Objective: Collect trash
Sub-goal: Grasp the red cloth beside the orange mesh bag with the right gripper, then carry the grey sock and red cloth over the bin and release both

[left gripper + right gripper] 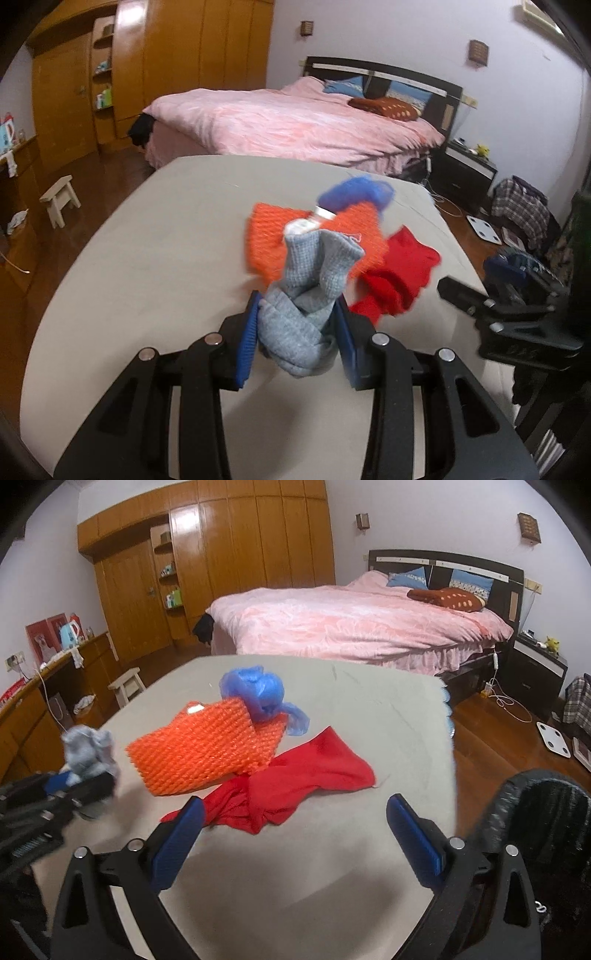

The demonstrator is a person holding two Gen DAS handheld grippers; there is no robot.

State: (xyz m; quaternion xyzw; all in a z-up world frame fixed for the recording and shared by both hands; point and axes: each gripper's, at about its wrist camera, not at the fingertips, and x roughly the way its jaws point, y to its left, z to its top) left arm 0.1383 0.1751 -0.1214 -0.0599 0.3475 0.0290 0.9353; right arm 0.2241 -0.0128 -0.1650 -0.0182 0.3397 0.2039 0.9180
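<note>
Cloth fills the left gripper [297,332]: its blue pads press from both sides on a bunched grey cloth [308,291], which stands up out of the jaws above the beige table [147,258]. From the right wrist camera that same grey bundle [88,753] shows at about 9 o'clock, blurred, off the left edge of the tabletop.

The right gripper [295,834] is spread wide with nothing between its pads (only bare table shows in the gap).

On the table, an orange mesh sheet [199,753] lies near the middle. A crumpled blue plastic bag [258,696] rests on the sheet's far corner, at about 1 o'clock from the sheet's centre. A red cloth [295,779] lies at the sheet's 4 o'clock, its edge tucked against the mesh, with its near end close to the right gripper's left pad.

A black bin [543,812] stands at 3 o'clock of the right gripper, beyond the table's right edge.
</note>
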